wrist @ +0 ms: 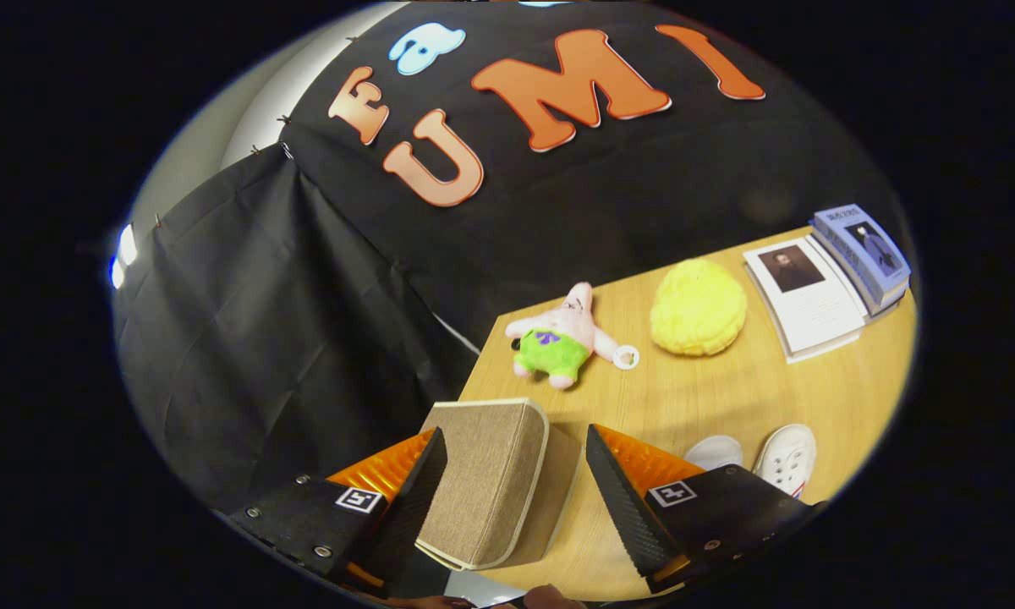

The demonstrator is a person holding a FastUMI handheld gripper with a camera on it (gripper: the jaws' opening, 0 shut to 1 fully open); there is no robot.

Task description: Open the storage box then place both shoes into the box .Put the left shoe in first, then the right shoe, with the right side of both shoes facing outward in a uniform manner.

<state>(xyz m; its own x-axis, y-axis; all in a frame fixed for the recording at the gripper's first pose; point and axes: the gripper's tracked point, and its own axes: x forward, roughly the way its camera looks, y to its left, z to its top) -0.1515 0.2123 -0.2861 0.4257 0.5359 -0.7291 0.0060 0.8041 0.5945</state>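
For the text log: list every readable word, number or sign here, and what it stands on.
Blue book: cover print too small to read.
White book: cover print too small to read.
Claw, open with the storage box between its fingers: square coded markers, no words.

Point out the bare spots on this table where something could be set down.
Bare wood lies between the storage box, the pink plush toy and the white shoes. A narrower patch sits between the shoes and the books. The far strip holding toy, yellow ball and books is crowded. The open gripper straddles the box, one finger beside its left face.
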